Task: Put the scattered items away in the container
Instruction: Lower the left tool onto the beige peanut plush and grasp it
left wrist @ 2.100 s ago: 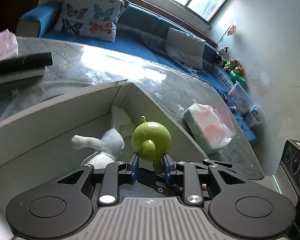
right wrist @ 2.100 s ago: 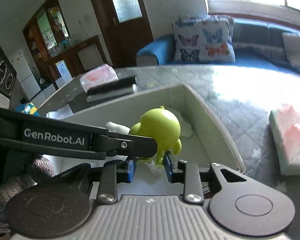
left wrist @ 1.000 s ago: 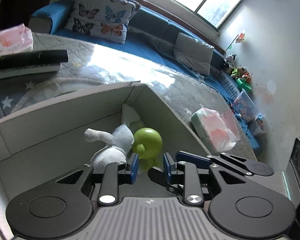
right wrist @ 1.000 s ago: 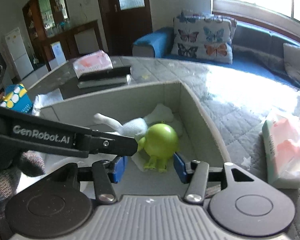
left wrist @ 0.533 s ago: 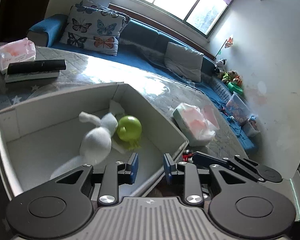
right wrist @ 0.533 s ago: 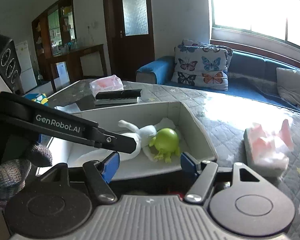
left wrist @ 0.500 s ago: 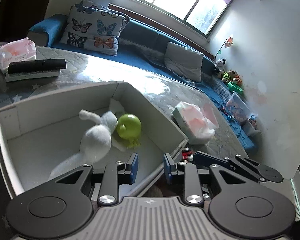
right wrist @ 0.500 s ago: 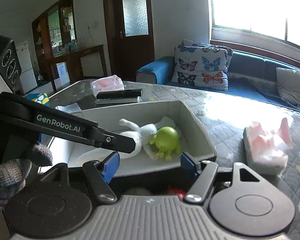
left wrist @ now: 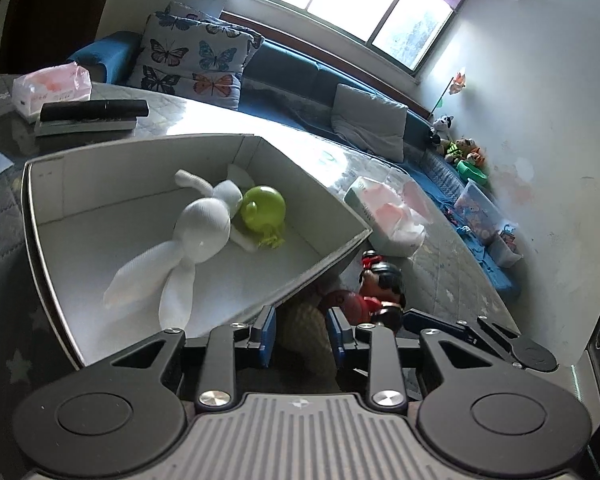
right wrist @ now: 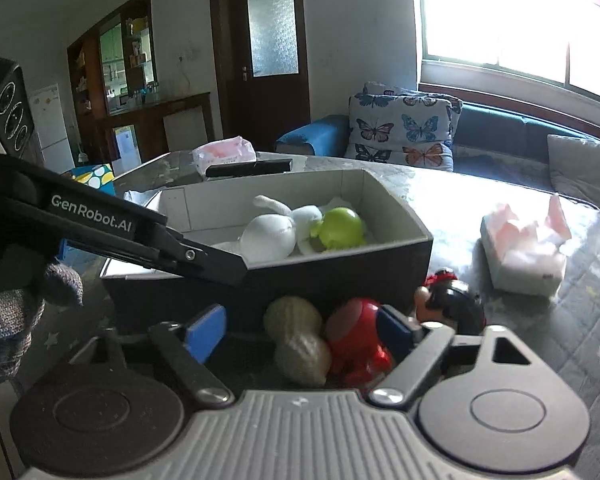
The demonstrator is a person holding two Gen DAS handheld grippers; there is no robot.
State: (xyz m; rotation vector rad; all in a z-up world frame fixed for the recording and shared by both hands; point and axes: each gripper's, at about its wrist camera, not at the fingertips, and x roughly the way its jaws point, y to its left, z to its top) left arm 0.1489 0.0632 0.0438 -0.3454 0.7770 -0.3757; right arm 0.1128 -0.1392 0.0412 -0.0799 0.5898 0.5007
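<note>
The box [right wrist: 388, 256] stands on the quilted table [right wrist: 580, 320], its long axis running from the near corner away toward the sofa [right wrist: 500, 128]. Inside it the white plush rabbit [left wrist: 204, 232] lies lengthwise along that axis, ears toward the near end and limbs toward the far corner, with the green round toy [left wrist: 264, 210] touching its far side, feet pointing toward the box's right wall.

Just outside the near wall lie three items on the table: a tan peanut-shaped toy [right wrist: 300, 340], its long axis running roughly toward the camera, a red figure [right wrist: 358, 340] touching it on the right, and a black-haired doll [right wrist: 452, 304] just beside that.

The right gripper [right wrist: 300, 332] is released, its jaws opening wide; the peanut and the red figure sit between its blue pads [right wrist: 206, 332], which press on neither as far as the shadow lets me judge. The left gripper [left wrist: 300, 334] is also unclenched, jaws opening slightly, with the peanut toy dimly seen past the gap. A gloved hand [right wrist: 16, 320] holds its handle.

A tissue pack [right wrist: 524, 256] lies well apart to the right.
</note>
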